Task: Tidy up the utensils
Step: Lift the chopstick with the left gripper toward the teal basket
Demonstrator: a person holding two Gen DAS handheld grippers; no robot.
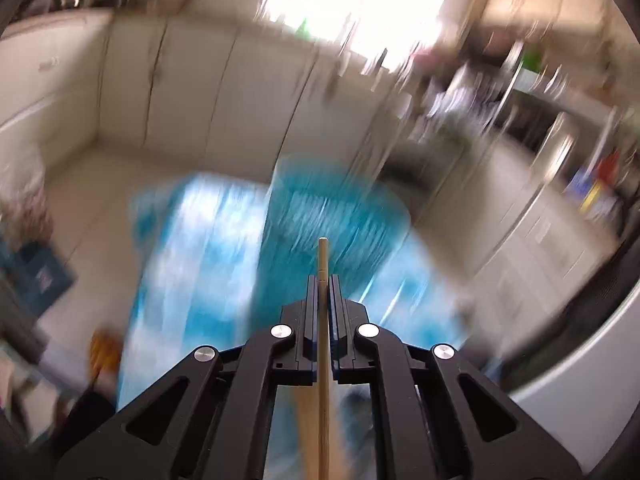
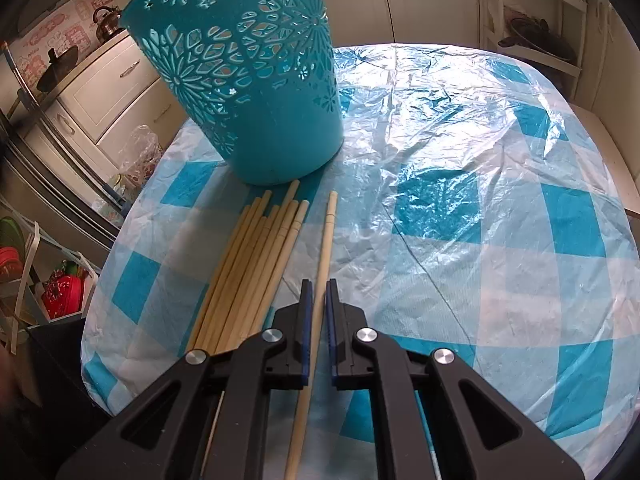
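Observation:
A teal cut-out plastic basket (image 2: 256, 80) stands upright on the blue-and-white checked tablecloth (image 2: 500, 216). Several pale wooden chopsticks (image 2: 256, 264) lie in a bundle just in front of it. One separate chopstick (image 2: 328, 236) lies to their right and runs back between my right gripper's (image 2: 319, 284) jaws, which are shut on it close to the cloth. The left wrist view is heavily blurred. There my left gripper (image 1: 323, 278) is shut on a single chopstick (image 1: 323, 256) whose tip sticks out ahead, above the table, with the basket (image 1: 332, 220) beyond it.
Cream cabinets (image 2: 120, 80) with a kettle (image 2: 106, 22) stand left of the table. A crumpled plastic bag (image 2: 140, 156) sits by the table's left edge, and a rack with red items (image 2: 60, 296) is lower left. A white shelf unit (image 2: 532, 20) stands at the back right.

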